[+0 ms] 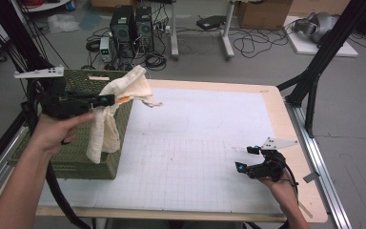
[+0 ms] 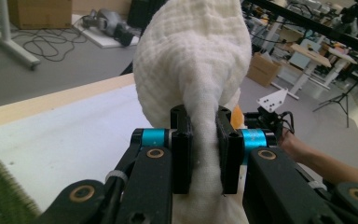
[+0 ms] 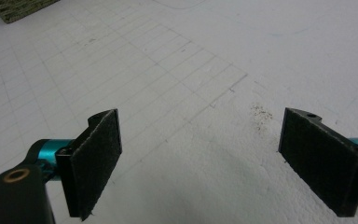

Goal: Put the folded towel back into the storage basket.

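Here, at the left of the high view, the left hand-held gripper (image 1: 106, 100) is held up above a green crate (image 1: 71, 157) that stands on the left end of the bench (image 1: 286, 124). Its jaws are pressed together on a white cloth (image 1: 124, 88). In the left gripper view the cloth (image 2: 191, 60) is squeezed into a narrow band between the two black jaws, bulges into a rounded bundle above them and runs down out of the bottom of the frame below them.

In the high view one part of the cloth is bunched at the upper right corner of the crate, with a loose end sticking out to the right over the bench's white grid mat (image 1: 195, 143). Another part hangs down in a long fold along the crate's right side, close to its wall; I cannot tell whether it touches the wall. A small orange spot shows just right of the jaws, against the cloth.

The right hand-held gripper (image 1: 247, 159) sits low at the lower right of the high view, over the mat near the front right of the bench and well apart from the crate and the cloth. Its jaws are spread wide with nothing between them. In the right gripper view the right hand-held gripper (image 3: 200, 163) shows its two dark pads standing far apart at the lower left and lower right of the frame, with bare gridded mat (image 3: 168, 70) between them and a corner of the crate (image 3: 21, 8) at the upper left.
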`<state>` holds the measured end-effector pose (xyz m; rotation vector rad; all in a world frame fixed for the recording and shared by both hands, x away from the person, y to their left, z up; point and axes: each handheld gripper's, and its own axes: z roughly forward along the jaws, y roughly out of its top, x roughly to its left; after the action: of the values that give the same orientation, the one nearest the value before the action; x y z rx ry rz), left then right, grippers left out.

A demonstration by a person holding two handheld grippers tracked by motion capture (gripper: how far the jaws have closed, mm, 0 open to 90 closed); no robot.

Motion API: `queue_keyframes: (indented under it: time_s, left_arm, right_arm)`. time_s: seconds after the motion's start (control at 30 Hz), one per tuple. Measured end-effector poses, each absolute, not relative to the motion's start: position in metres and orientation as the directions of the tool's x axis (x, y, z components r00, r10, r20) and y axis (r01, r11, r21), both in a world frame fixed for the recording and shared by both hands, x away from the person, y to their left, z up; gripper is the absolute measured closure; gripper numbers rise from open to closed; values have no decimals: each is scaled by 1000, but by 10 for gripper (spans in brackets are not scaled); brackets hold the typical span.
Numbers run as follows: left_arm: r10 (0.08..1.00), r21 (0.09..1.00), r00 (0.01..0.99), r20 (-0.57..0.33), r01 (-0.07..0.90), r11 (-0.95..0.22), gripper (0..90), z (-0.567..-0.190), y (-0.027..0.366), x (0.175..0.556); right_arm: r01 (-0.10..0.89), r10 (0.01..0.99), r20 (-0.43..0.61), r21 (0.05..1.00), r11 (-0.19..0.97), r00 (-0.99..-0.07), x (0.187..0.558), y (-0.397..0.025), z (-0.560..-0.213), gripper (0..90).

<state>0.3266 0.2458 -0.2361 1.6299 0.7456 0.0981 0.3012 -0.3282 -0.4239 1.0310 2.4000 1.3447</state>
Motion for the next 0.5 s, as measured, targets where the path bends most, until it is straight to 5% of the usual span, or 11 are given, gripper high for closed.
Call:
queue_keyframes:
  time_s: [0.5]
  left_arm:
    - [608, 902, 708, -360, 431, 31, 795, -243, 289, 326]
  right_arm:
    - [480, 656, 154, 804, 351, -738, 302, -327, -426, 125]
